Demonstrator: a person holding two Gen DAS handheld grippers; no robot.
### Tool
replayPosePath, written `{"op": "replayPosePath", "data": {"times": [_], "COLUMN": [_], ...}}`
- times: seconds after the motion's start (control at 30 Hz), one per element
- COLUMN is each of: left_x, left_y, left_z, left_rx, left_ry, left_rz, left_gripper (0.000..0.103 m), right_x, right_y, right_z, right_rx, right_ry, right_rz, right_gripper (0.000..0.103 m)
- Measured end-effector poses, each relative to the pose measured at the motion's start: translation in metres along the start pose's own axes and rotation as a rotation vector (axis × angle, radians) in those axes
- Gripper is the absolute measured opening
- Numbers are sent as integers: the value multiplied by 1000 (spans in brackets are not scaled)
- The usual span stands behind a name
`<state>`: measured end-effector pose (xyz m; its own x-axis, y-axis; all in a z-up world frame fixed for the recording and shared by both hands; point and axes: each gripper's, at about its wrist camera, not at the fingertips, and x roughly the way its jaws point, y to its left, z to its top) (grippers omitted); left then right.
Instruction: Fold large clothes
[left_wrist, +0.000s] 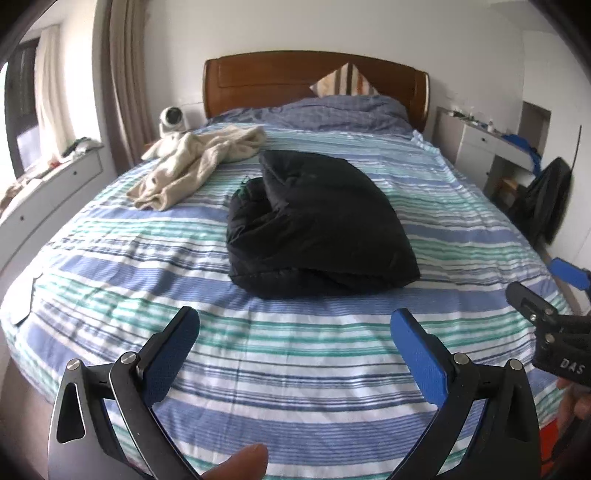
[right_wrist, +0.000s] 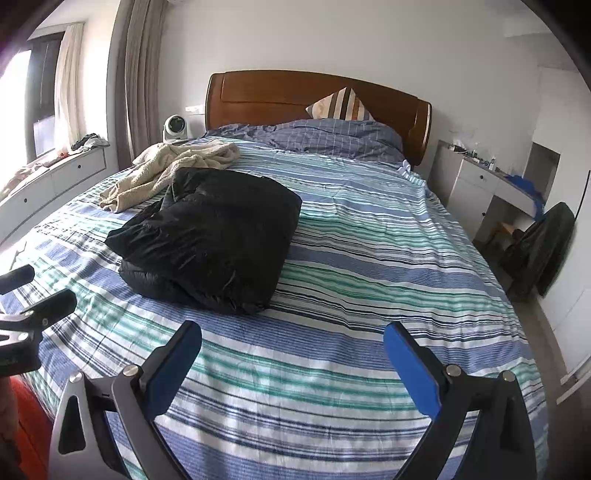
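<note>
Black jacket (left_wrist: 317, 225) lies folded mid-bed (left_wrist: 295, 369); cream garment (left_wrist: 195, 162) crumpled beyond it, unfolded. Left gripper (left_wrist: 295, 332) and right gripper (right_wrist: 291, 343) fingers apart, empty. Next, likely: reach for the cream garment and spread it flat

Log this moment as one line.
left tool: open, empty | right tool: open, empty | black jacket: folded on bed | beige garment: unfolded
</note>
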<state>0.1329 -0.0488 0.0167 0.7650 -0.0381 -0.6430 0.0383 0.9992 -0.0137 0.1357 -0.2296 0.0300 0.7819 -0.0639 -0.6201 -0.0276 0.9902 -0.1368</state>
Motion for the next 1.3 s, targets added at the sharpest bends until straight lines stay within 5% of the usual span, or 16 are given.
{"op": "replayPosePath", "data": {"times": [0.33, 0.6, 0.8, 1.3], "left_x": [-21, -36, -42, -59], "left_y": [1, 13, 22, 25], "left_z": [-2, -2, -2, 3], "left_rx": [-6, -47, -51, -25], "left_ry": [-43, -88, -77, -130], "left_rz": [90, 76, 112, 133], "left_gripper": [103, 103, 103, 103], "right_x": [-25, -40, -49, -59], "right_y": [6, 17, 10, 18], "right_z": [-2, -2, -3, 3], "right_rx": [-3, -21, 39, 28], "right_ry": [-34, -58, -46, -72], "right_rz": [10, -25, 86, 93], "right_gripper": [101, 101, 101, 101]}}
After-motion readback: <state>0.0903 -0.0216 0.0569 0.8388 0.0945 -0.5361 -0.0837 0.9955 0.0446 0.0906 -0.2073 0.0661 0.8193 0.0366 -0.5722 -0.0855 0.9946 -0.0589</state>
